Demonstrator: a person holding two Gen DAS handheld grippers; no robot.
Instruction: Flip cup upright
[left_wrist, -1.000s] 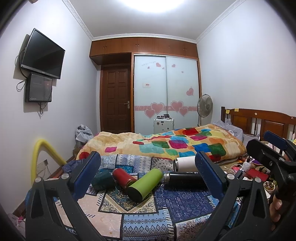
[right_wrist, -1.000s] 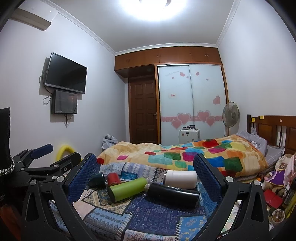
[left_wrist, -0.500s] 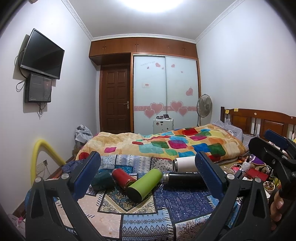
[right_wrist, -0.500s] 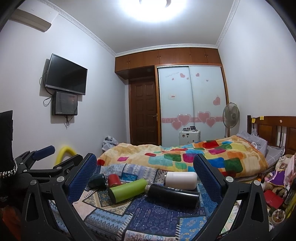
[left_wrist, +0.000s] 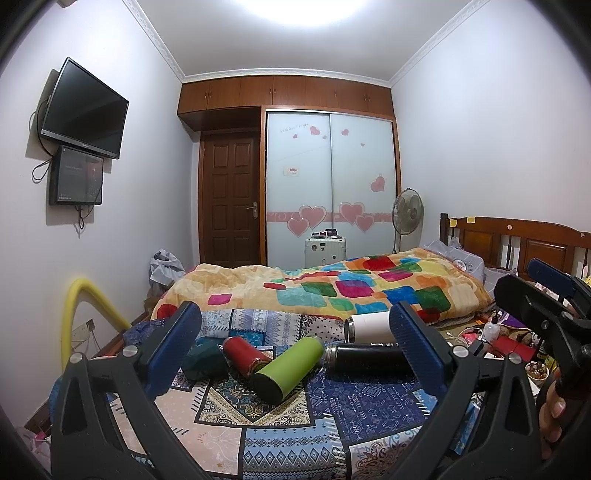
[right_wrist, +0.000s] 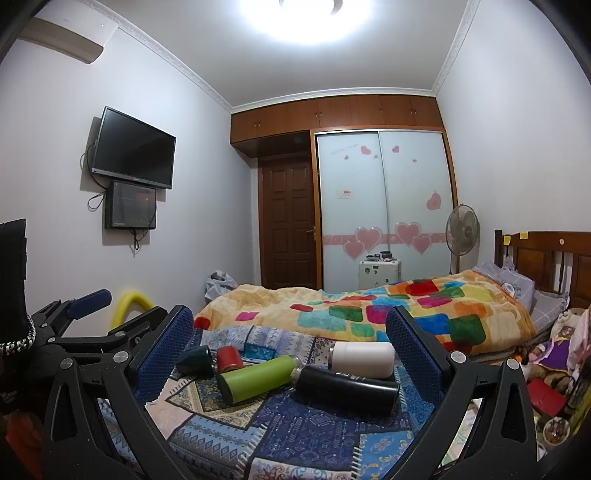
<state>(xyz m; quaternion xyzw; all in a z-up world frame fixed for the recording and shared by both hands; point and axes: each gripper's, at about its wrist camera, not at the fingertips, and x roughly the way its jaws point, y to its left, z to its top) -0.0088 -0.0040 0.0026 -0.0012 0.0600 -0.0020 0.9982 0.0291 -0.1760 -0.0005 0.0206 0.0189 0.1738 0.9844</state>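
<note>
Several cups lie on their sides on a patterned cloth (left_wrist: 266, 417): a dark green cup (left_wrist: 204, 359), a red cup (left_wrist: 245, 356), a lime green cup (left_wrist: 288, 368), a black cup (left_wrist: 365, 357) and a white cup (left_wrist: 369, 328). The right wrist view shows them too: dark green (right_wrist: 195, 359), red (right_wrist: 229, 359), lime (right_wrist: 255, 377), black (right_wrist: 345, 384), white (right_wrist: 362, 359). My left gripper (left_wrist: 295, 349) is open and empty, short of the cups. My right gripper (right_wrist: 290, 350) is open and empty, also short of them.
A colourful quilt (left_wrist: 332, 288) covers the bed behind the cloth. A yellow foam tube (left_wrist: 79, 314) stands at the left wall. Clutter lies at the right by the headboard (left_wrist: 517, 243). A fan (left_wrist: 407, 210) and a white case (left_wrist: 325, 251) stand by the wardrobe.
Both grippers have stayed nearly still and open. The cups have not moved.
</note>
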